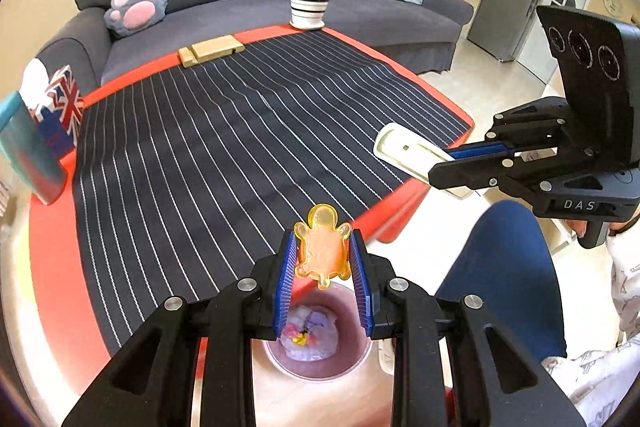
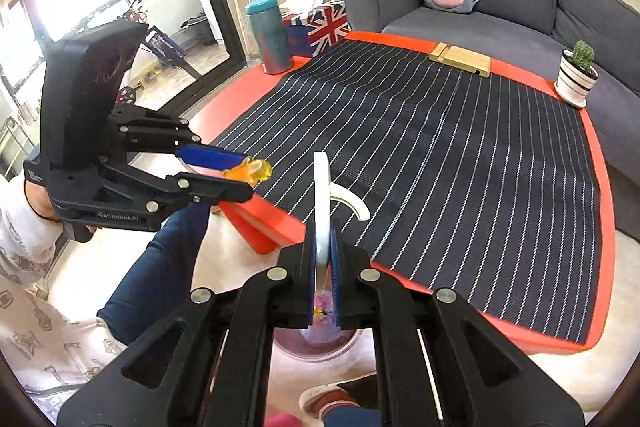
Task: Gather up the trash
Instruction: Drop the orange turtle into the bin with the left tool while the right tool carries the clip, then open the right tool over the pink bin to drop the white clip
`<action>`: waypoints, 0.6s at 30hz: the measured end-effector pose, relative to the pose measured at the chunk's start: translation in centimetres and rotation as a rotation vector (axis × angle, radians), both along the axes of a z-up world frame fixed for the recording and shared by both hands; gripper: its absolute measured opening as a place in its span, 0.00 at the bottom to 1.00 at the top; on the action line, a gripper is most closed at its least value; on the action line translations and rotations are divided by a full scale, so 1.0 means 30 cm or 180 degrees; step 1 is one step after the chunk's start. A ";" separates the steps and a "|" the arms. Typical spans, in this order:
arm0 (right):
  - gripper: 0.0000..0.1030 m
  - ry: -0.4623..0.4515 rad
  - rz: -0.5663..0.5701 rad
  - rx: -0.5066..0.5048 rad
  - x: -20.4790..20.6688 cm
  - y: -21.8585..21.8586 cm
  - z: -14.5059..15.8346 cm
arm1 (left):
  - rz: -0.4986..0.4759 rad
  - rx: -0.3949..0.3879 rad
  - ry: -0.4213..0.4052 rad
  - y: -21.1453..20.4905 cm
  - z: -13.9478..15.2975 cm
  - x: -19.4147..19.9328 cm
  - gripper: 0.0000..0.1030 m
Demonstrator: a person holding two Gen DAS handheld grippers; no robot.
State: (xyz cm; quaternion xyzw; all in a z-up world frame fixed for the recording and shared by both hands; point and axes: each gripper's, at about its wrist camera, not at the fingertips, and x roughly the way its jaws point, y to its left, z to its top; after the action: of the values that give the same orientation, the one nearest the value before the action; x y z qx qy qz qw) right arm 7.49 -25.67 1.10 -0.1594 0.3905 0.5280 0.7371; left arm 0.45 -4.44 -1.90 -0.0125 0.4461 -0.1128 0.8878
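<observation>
The left gripper (image 1: 323, 259) is clamped on a translucent orange turtle-shaped plastic piece (image 1: 322, 251), directly above the round purple trash bin (image 1: 352, 363) (crumpled wrappers inside). The right gripper (image 2: 323, 267) pinches a flat white plastic hook plate (image 2: 321, 203), also above that bin.

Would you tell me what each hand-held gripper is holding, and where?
Left hand-held gripper: orange turtle toy, by its sides. Right hand-held gripper: white hook, by its flat plate.

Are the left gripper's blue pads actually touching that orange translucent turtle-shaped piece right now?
Touching. In the left wrist view, both blue pads press against the sides of the orange translucent turtle-shaped piece, no gap showing, holding it in the left gripper above the pink trash bin.
</observation>
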 end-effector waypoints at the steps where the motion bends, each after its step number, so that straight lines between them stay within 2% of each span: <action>1: 0.06 0.0011 0.0007 -0.0001 -0.011 -0.004 -0.004 | 0.0001 -0.0009 0.0013 -0.006 -0.010 -0.011 0.26; 11: 0.06 0.0066 -0.0003 -0.0026 -0.050 -0.034 -0.031 | -0.0051 -0.0061 0.0121 -0.036 -0.063 -0.061 0.28; 13: 0.06 0.0069 -0.0005 -0.0021 -0.052 -0.038 -0.030 | -0.0046 -0.0073 0.0113 -0.034 -0.063 -0.063 0.40; 15: 0.06 0.0073 -0.0009 -0.0013 -0.052 -0.040 -0.029 | 0.0006 -0.0083 0.0062 -0.027 -0.058 -0.066 0.84; 16: 0.06 0.0073 -0.0010 -0.0010 -0.051 -0.039 -0.029 | 0.0065 -0.0088 0.0011 -0.018 -0.053 -0.067 0.89; 18: 0.06 0.0076 -0.0010 -0.0004 -0.052 -0.039 -0.029 | 0.0130 -0.0095 0.0004 -0.004 -0.054 -0.065 0.89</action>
State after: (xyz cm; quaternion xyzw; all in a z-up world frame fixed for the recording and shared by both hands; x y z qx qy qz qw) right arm 5.93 -26.84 0.22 -0.1529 0.3998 0.5285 0.7331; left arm -1.50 -4.57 -3.50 -0.0349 0.4445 -0.1013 0.8893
